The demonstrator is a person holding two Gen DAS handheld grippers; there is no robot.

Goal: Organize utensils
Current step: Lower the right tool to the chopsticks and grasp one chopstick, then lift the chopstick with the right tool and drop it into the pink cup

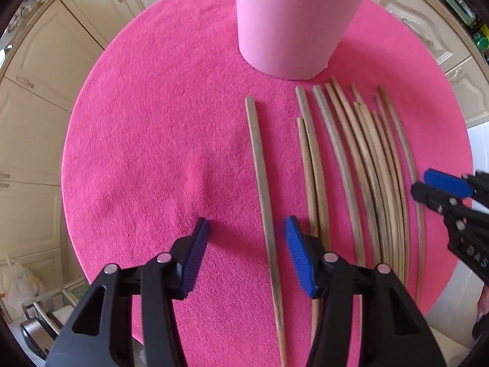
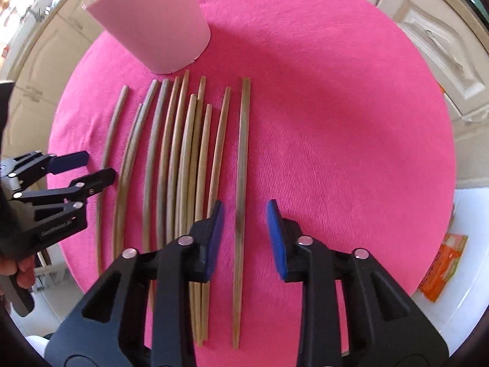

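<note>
Several wooden chopsticks (image 1: 363,165) lie side by side on a round pink mat (image 1: 152,153). One chopstick (image 1: 262,189) lies apart at their left. My left gripper (image 1: 247,253) is open above it, its jaws on either side. A pale pink cup (image 1: 293,21) stands upright at the far end. In the right wrist view the same bundle (image 2: 180,159) lies left of centre, and the rightmost chopstick (image 2: 241,202) runs between the open jaws of my right gripper (image 2: 244,238). The cup (image 2: 152,21) is at the upper left. Each gripper shows in the other's view: the right one (image 1: 440,186), the left one (image 2: 88,168).
The mat (image 2: 336,122) covers a small round table. Cream kitchen cabinets (image 1: 45,70) surround it. An orange packet (image 2: 443,272) lies on a white surface at the right. A plastic bag (image 1: 18,278) sits low at the left.
</note>
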